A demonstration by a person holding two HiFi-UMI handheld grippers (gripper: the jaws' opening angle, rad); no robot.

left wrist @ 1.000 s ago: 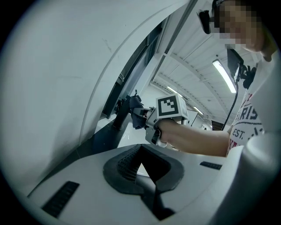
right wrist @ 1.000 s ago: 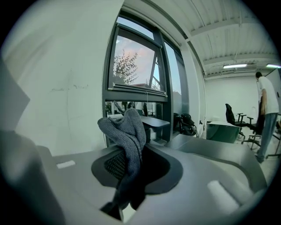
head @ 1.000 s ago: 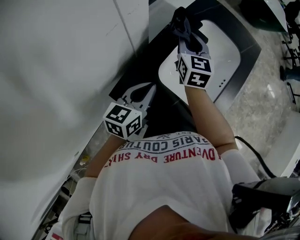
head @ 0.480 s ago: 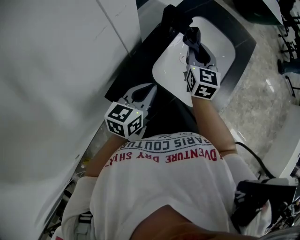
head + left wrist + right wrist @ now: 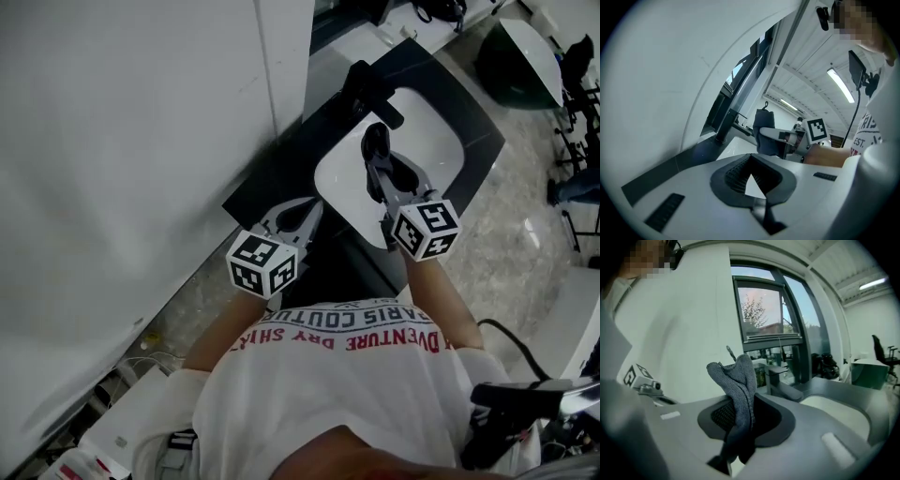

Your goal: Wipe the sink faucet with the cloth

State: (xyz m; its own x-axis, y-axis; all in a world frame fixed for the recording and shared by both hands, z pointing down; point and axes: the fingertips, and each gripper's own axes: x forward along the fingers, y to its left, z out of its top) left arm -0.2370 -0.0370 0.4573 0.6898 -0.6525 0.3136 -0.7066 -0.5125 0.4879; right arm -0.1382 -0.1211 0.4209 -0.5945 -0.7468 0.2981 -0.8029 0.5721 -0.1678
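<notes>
The right hand-held gripper (image 5: 379, 161) is clamped tight on a grey cloth (image 5: 738, 380), which stands up out of the jaws in a soft folded bunch. Its weave looks nubbly, like terry or microfibre, limp enough to flop over at the top. The faucet (image 5: 367, 91) sits just ahead of this gripper and a little to its right: a dark, square-edged fitting with a flat spout reaching out over the basin. It looks hard and smooth, probably matte metal. From what I can see the cloth is close to the spout but not on it.

Below this gripper is the sink (image 5: 441, 112), a glossy white basin with rounded corners, set into a dark bench (image 5: 272, 183). The left hand-held gripper (image 5: 292, 214) waits over the bench at the near-left edge of the basin, its jaws drawn together with nothing between them.

I'd judge the wiping is either not begun or paused between strokes. The next move calls for carrying the cloth forward until its loose fold presses on the spout, then dragging it along the flat faces and around the upright. Since the cloth is floppy, it needs firm pressure or it will only brush past.
</notes>
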